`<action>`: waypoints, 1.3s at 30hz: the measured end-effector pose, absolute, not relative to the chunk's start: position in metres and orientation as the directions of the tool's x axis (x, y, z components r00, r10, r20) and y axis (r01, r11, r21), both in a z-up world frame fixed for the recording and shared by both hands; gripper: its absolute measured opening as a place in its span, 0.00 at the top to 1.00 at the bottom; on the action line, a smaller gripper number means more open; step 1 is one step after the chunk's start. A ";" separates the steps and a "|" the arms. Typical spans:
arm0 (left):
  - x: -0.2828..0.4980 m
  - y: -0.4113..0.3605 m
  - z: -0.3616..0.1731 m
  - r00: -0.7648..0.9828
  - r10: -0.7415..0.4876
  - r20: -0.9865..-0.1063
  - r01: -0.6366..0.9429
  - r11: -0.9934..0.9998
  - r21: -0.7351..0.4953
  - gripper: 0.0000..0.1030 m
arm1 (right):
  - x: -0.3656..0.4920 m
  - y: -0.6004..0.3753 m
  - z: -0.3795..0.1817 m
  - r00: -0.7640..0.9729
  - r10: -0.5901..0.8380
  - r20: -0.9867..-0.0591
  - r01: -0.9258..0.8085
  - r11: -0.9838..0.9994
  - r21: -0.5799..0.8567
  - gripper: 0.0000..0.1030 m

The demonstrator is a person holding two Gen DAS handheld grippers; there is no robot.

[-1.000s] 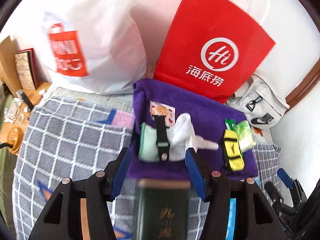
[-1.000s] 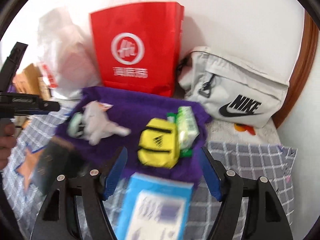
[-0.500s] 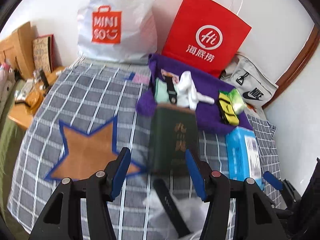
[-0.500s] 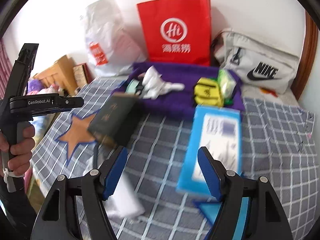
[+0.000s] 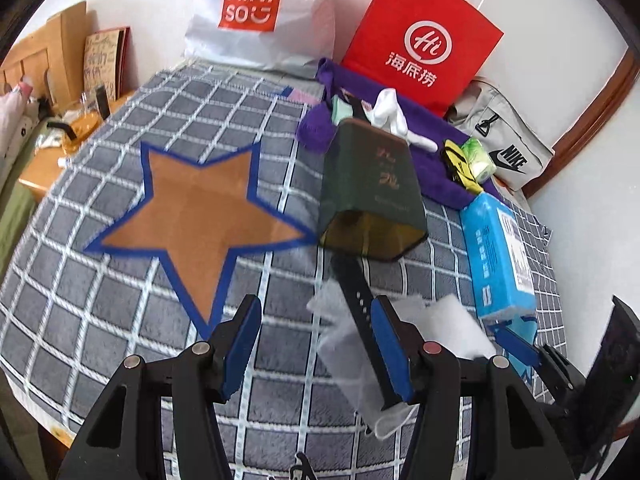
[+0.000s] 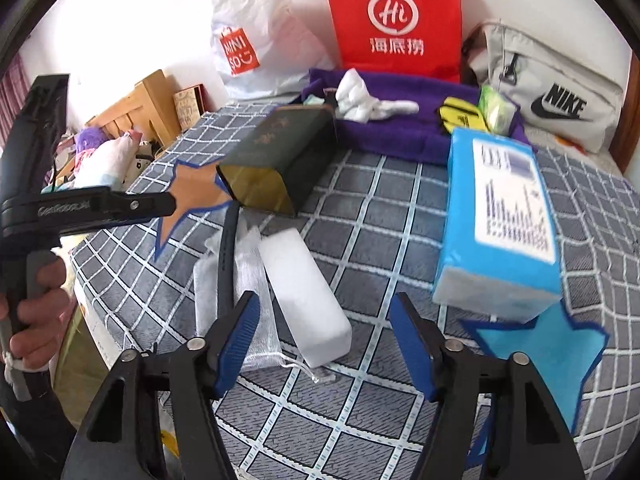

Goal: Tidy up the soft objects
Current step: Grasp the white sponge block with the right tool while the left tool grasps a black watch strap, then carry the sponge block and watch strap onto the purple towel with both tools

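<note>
**Two empty claws come down over the soft things on the bed**

While both claws point down at the bed [image 5: 100, 280], neither one holds anything. The left claw [image 5: 316, 344] is about half open, with only checked cover between its blue pads; a black strap [image 5: 356, 292] and a white mesh pouch [image 5: 344, 344] lie just past its right pad. It may be lining up on them, but I cannot tell if it touches them.

The right claw [image 6: 324, 344] is closing a bit. The white block [image 6: 304, 296] lies just ahead of it, between the pads in the view, but they do not press on it. It looks soft, like foam, so I think it is the next thing to grab. The pouch sits beside it with the strap on top.

A hand [image 6: 36, 316] at the left edge of the right view holds the other tool's grip.

Farther on, a dark box [image 5: 372, 192] lies on its side by an orange star [image 5: 192, 216]. A blue pack [image 6: 500, 220] lies by a blue star [image 6: 548, 348]. The stars may be spots for sorting, but that is my guess.

At the back, a purple towel [image 6: 400, 128] holds a white sock [image 6: 364, 100], a yellow pouch [image 6: 460, 116] and a green pack [image 6: 496, 108], likely a pile already gathered. Behind it stand a red bag [image 6: 396, 20], a white bag [image 5: 260, 16] and a grey bag [image 6: 552, 92].

The edges are blurry, and the box hides part of the towel.
</note>
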State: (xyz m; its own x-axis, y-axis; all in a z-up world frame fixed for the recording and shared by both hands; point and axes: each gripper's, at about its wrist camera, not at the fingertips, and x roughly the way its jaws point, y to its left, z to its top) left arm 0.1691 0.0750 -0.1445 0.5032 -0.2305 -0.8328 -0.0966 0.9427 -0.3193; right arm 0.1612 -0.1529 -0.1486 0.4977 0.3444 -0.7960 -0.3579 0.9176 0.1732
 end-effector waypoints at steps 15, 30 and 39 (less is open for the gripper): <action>0.162 0.025 -0.166 0.438 -0.290 -0.851 -0.039 0.940 -0.340 0.48 | 0.141 -0.173 -0.137 0.578 0.332 -0.745 -0.339 0.928 0.151 0.64; 0.174 0.001 -0.181 0.437 -0.244 -0.866 -0.070 0.951 -0.303 0.79 | 0.114 -0.258 -0.153 0.627 0.164 -0.761 -0.133 0.986 0.103 0.64; 0.174 -0.002 -0.186 0.402 -0.248 -0.882 -0.054 0.954 -0.293 0.75 | 0.115 -0.266 -0.160 0.620 0.196 -0.760 -0.136 0.980 0.142 0.64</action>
State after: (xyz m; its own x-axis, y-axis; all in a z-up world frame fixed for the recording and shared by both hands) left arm 0.1741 -0.0015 -0.1861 0.4016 -0.2480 -0.8816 -0.0543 0.9545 -0.2933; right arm 0.1152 -0.2658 -0.1596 0.6201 0.1960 -0.7596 -0.1357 0.9805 0.1422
